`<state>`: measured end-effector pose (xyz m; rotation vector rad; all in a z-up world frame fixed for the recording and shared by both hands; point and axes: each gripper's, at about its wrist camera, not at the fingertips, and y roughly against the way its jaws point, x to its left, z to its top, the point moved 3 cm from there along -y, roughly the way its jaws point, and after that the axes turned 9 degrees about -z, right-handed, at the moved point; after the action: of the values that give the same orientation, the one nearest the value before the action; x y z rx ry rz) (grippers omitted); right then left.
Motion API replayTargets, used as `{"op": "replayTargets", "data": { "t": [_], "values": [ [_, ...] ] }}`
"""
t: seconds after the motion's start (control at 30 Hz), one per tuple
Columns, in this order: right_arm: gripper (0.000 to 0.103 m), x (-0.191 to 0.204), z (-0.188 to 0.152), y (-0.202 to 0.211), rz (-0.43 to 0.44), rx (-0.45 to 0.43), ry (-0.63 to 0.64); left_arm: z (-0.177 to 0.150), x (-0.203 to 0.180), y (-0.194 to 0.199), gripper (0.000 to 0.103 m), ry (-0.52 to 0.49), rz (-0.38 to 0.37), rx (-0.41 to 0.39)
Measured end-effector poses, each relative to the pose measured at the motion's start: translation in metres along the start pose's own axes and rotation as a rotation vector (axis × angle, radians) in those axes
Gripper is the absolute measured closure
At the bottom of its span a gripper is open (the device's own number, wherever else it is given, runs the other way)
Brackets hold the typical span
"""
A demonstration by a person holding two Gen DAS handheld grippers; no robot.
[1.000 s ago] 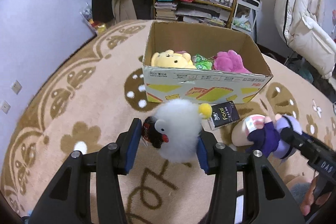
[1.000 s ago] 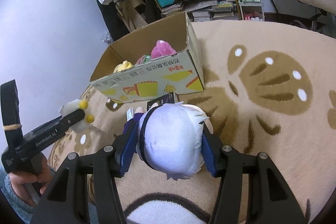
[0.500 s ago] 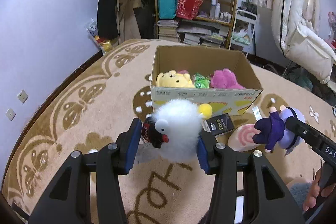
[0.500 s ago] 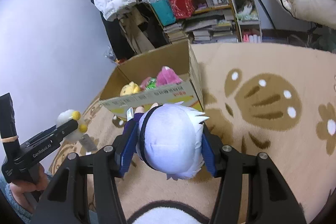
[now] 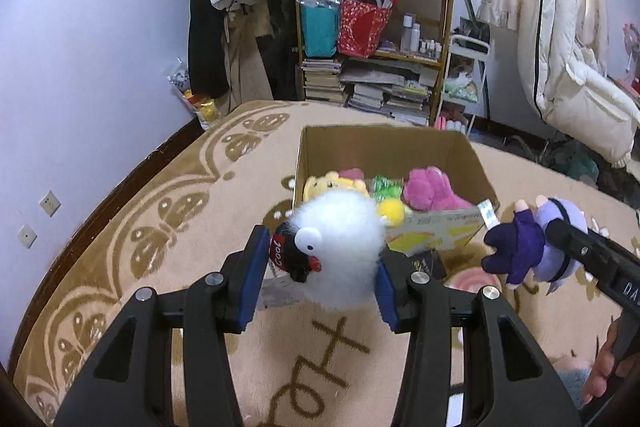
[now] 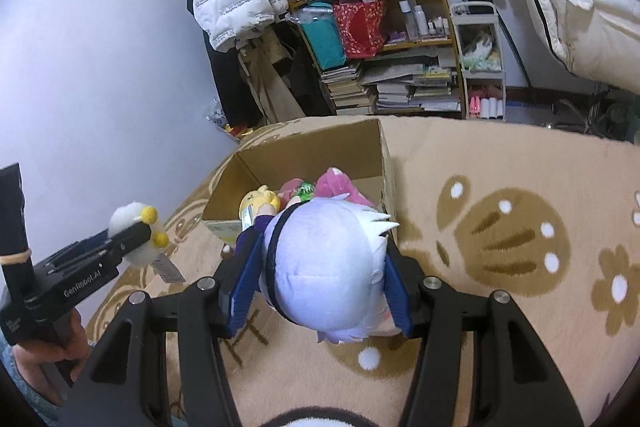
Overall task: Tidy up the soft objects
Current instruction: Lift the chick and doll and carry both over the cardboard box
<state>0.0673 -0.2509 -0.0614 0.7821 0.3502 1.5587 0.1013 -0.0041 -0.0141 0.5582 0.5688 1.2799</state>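
Left gripper (image 5: 318,281) clamps fluffy white plush chick (image 5: 340,251); right gripper (image 6: 318,287) clamps lavender-haired plush doll (image 6: 324,267). Both held above patterned beige carpet (image 5: 160,227), near open cardboard box (image 5: 384,151).

Five plush toys (image 5: 340,259), one box (image 5: 440,227).

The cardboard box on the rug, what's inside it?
Inside the cardboard box lie a yellow bear plush, a green crinkly packet and a pink plush. The held white fluffy toy hides the near part.
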Motion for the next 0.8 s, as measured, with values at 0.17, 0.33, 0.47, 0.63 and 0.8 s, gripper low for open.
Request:
{"op": "replayTargets", "data": {
  "t": [0.17, 0.33, 0.47, 0.63, 0.8],
  "values": [
    [0.044, 0.009, 0.011, -0.003, 0.011, -0.014, 0.008, 0.015, 0.0, -0.005, 0.056, -0.03, 0.004, -0.006],
    [0.044, 0.015, 0.023, -0.015, 0.014, -0.018, 0.014, 0.033, 0.004, -0.008, 0.056, -0.015, 0.0, -0.031],
    [0.044, 0.02, 0.033, -0.026, 0.013, -0.02, 0.023, 0.045, 0.008, -0.016, 0.056, -0.021, 0.001, -0.037],
    [0.044, 0.023, 0.044, -0.042, 0.0, -0.02, 0.04, 0.054, 0.015, -0.036, 0.056, 0.002, 0.016, -0.035],
    [0.044, 0.024, 0.05, -0.059, -0.036, -0.026, 0.078, 0.061, 0.018, -0.06, 0.056, 0.021, -0.005, -0.021]
  ]
}}
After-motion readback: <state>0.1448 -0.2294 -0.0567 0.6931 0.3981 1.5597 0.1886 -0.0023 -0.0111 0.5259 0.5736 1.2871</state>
